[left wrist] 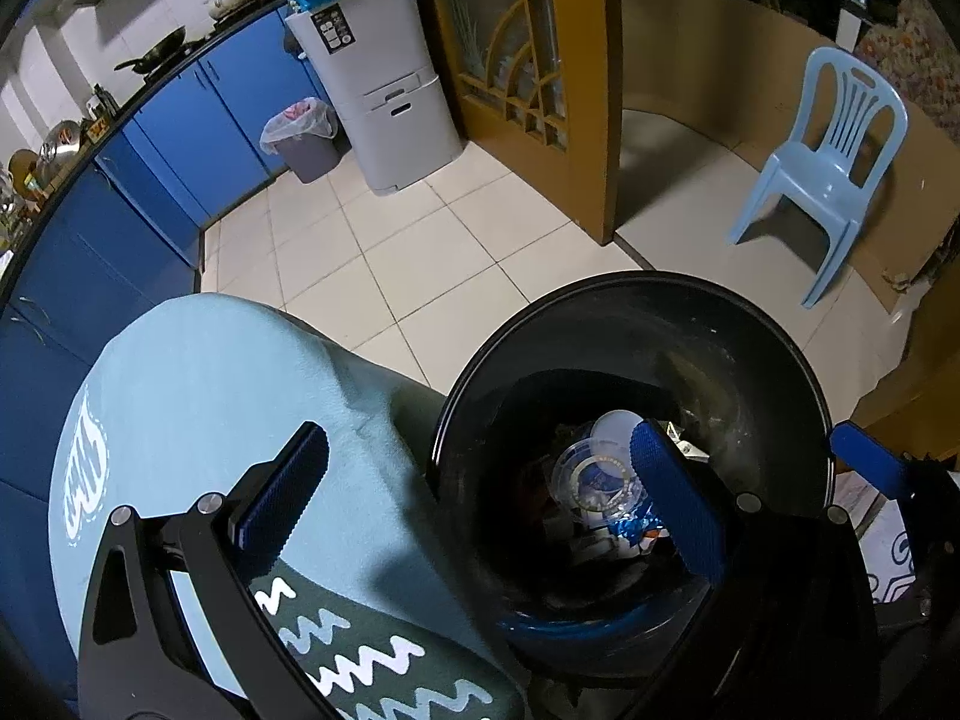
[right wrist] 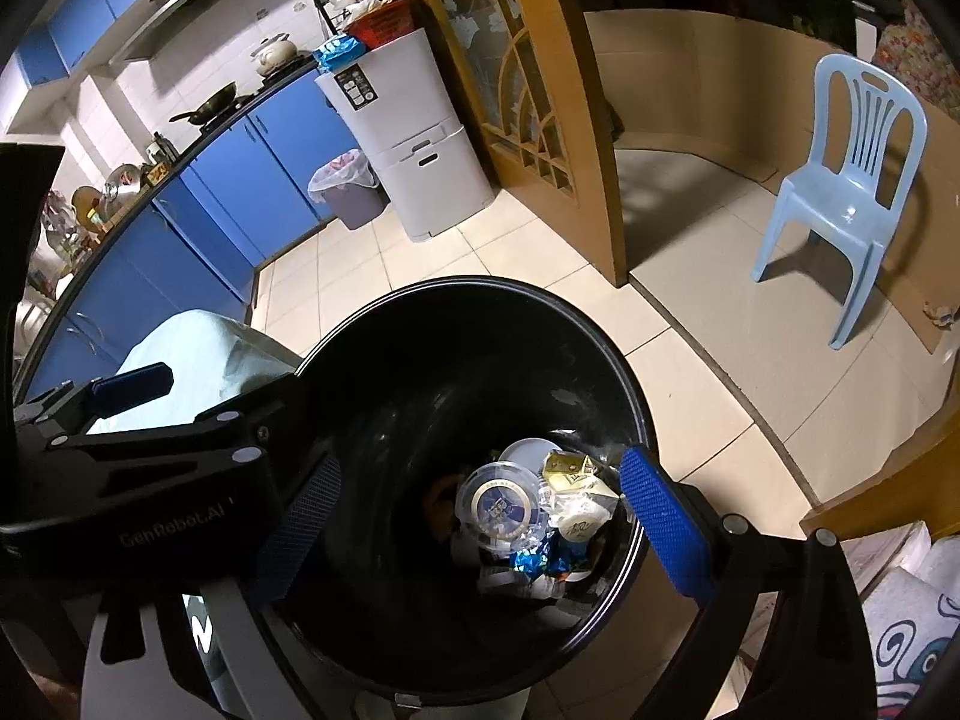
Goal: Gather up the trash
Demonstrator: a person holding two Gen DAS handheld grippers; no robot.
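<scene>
Several wrappers (right wrist: 534,558) and lids (right wrist: 501,501) inside black bin (right wrist: 420,312).

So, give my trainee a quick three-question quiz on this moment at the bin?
1. True or false: the right gripper holds a piece of trash.
2. Where does the round clear lid lie? A) on the floor B) inside the black bin C) on the blue chair
3. Fill in: the second, small bin by the blue cabinets is lined with a ____.

Key: 1 false, its jaws stand open and empty over the bin; 2 B; 3 bag.
</scene>
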